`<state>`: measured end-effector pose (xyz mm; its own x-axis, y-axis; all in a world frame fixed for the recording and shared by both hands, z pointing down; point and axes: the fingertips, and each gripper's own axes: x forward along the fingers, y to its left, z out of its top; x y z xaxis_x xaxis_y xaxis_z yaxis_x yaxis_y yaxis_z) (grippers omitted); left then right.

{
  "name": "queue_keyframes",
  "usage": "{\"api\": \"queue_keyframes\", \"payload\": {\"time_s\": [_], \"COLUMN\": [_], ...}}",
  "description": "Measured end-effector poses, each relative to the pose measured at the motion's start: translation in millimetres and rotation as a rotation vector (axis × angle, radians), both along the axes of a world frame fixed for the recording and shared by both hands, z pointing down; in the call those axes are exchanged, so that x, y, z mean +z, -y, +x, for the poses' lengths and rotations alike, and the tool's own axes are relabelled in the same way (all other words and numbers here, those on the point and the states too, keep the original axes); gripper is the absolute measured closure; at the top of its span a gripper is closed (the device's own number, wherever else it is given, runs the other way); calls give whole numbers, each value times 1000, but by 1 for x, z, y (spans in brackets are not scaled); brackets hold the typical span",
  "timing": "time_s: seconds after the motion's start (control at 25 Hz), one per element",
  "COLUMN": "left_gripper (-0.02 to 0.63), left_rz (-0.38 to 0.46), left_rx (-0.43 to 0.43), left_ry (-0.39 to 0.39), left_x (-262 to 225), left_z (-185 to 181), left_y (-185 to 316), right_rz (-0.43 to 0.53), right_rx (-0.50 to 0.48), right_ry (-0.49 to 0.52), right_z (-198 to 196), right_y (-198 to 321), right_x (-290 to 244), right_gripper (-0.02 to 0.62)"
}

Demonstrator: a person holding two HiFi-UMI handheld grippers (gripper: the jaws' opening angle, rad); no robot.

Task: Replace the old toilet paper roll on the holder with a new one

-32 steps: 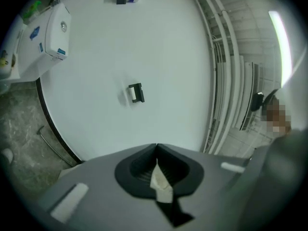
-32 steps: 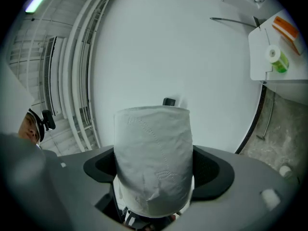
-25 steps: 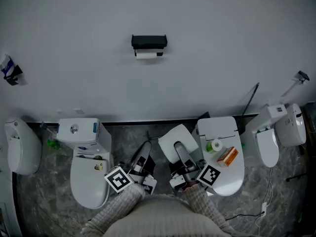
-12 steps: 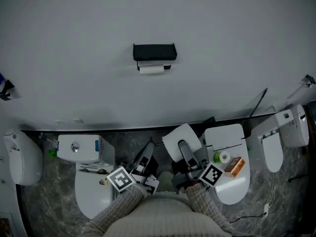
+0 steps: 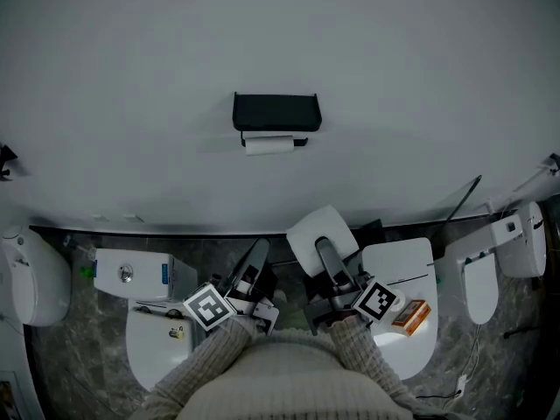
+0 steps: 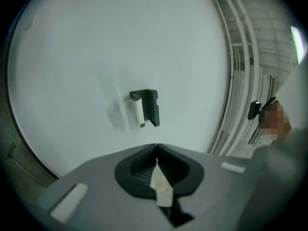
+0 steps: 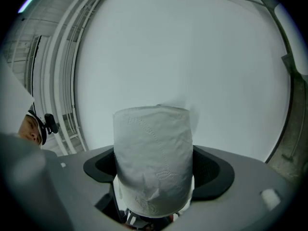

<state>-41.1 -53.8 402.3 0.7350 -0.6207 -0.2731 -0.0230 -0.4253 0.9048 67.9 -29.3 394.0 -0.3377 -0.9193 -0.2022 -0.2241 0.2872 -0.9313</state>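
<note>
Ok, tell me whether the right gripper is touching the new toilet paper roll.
Touching. The right gripper view shows the right gripper with its jaws closed on the new toilet paper roll, pressing against both its sides.

Head view, now closer to the wall than a second ago. The black holder point(image 5: 276, 112) and the old roll point(image 5: 269, 145) under it look larger and sit lower, nearer the middle. Bare wall fills more of the view and the strip of floor is narrower. The left toilet point(image 5: 131, 274) and the right toilet point(image 5: 407, 269) sit further down, toward the bottom edge. The orange box point(image 5: 409, 316) now lies just beside the marker cube of the right gripper point(image 5: 322, 254), and the green roll once next to it is no longer seen. A dark fitting point(image 5: 4, 157) on the wall is almost out at the left edge. The new roll point(image 5: 320, 237) now overlaps the foot of the wall
</note>
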Motion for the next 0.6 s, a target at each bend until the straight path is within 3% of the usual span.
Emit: {"api": "queue_keyframes", "payload": {"time_s": [0.6], "left_gripper": [607], "left_rz": [-4], "left_rx": [-83], "left_ry": [6], "left_x": [4], "left_z": [26], "left_y": [67], "right_rz": [-17], "right_rx": [-74], "right_ry": [-5], "right_z": [25], "right_y": [69], "right_x": [8], "right_gripper": [155]}}
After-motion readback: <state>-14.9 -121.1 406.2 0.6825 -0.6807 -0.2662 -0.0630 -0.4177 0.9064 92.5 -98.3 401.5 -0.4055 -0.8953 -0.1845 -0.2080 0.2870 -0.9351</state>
